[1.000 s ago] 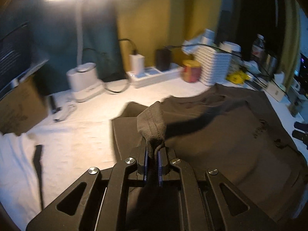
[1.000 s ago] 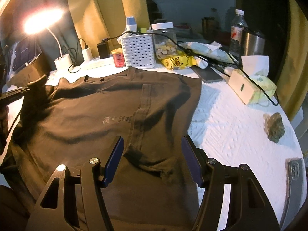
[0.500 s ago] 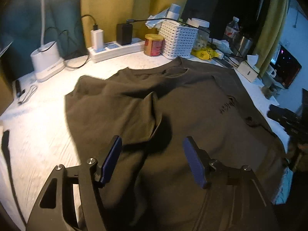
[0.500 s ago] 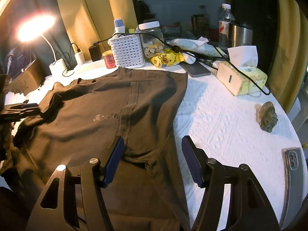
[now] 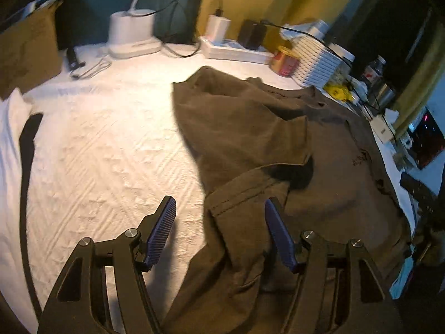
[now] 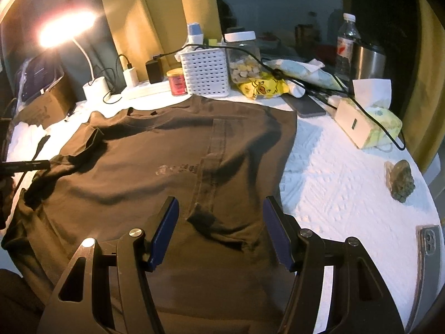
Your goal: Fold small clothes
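**Both grippers open over a half-folded brown T-shirt**

The left gripper (image 5: 219,233) has its blue-padded fingers spread wide and holds nothing. Between them lies the hemmed edge of a sleeve (image 5: 250,139), folded inward over the body of a brown T-shirt (image 5: 319,183). One finger is over bare white tablecloth (image 5: 111,153), the other over fabric.

The right gripper (image 6: 219,231) is also wide open and empty, poised over the shirt's opposite side. There, a long strip of cloth is already turned in, leaving a straight seam running from twelve o'clock toward the fingers. A small rumpled corner sits just ahead of them.

The shirt lies spread across the table, collar at twelve o'clock. In the right view, a lit desk lamp (image 6: 66,27) glows at ten o'clock, a white basket (image 6: 205,75) stands at twelve, a tissue box (image 6: 367,122) sits at two, and a phone (image 6: 428,242) lies at four.

As a judgement, both side folds look made, though the left one is loose. Smoothing and folding hem to collar seem to remain.
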{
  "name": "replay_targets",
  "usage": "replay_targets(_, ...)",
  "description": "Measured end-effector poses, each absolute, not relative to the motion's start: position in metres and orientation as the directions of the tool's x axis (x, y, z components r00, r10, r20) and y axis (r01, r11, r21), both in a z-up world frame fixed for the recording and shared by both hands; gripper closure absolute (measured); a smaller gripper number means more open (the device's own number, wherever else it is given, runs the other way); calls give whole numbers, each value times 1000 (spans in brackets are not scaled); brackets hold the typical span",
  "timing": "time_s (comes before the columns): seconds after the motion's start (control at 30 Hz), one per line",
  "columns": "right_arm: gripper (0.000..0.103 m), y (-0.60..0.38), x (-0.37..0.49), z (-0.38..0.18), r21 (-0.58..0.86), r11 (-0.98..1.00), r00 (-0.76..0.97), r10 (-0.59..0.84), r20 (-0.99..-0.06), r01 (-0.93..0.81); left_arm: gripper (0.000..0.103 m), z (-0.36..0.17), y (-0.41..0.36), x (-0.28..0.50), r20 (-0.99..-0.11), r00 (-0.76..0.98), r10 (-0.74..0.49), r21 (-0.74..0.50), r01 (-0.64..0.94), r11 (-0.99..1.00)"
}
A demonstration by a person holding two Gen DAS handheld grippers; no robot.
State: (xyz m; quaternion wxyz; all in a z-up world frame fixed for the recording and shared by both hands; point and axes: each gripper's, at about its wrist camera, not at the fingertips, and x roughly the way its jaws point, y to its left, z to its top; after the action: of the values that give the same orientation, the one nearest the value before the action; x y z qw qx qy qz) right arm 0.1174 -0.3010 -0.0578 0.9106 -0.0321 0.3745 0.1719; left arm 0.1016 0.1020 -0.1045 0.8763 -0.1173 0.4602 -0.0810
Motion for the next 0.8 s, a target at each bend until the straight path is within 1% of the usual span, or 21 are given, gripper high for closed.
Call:
replay_targets(0.03, 37, -301, 117, -57, 68, 940, 662, 287, -693, -335, 75, -102, 94, 101, -784, 565, -258, -269, 66, 961)
replay_targets(0.07, 37, -301, 116, -57, 66, 940, 662, 284, -694, -333, 83, -101, 88, 101, -786, 564, -253, -251, 84, 964)
replay_targets(0.13, 37, -302, 115, -56, 63, 943, 663, 277, -695, -328, 96, -96, 78, 99, -779, 582, -232, -206, 112, 972)
replay_targets(0.23, 37, -305, 113, -56, 57, 947, 664, 265, -699, -318, 97, -87, 63, 95, -778, 596, -200, -139, 147, 979)
replay_targets(0.37, 37, -307, 112, -56, 58, 949, 664, 261, -701, -311, 97, -80, 41, 87, -773, 604, -196, -70, 226, 972)
replay_targets(0.47, 37, -308, 111, -57, 62, 948, 663, 263, -701, -311, 96, -85, 23, 81, -788, 552, -271, -90, 332, 939)
replay_targets(0.6, 37, -309, 109, -60, 67, 948, 658, 265, -705, -310, 95, -98, 4, 79, -832, 492, -257, -52, 391, 919)
replay_targets(0.67, 37, -310, 109, -61, 69, 948, 655, 267, -707, -311, 91, -97, 3, 79, -835, 488, -252, -46, 395, 918)
replay_targets(0.7, 37, -310, 108, -62, 69, 948, 655, 267, -706, -312, 82, -95, 3, 80, -834, 488, -259, -51, 399, 915)
replay_targets(0.73, 37, -310, 108, -62, 69, 948, 655, 267, -707, -312, 59, -93, 3, 81, -831, 493, -258, -48, 398, 916)
replay_targets(0.77, 37, -311, 107, -63, 71, 947, 653, 268, -709, -312, 45, -91, 3, 81, -826, 504, -253, -42, 391, 919)
replay_targets(0.8, 37, -311, 108, -64, 72, 947, 649, 268, -712, -312, 27, -90, 4, 82, -818, 518, -250, -42, 380, 924)
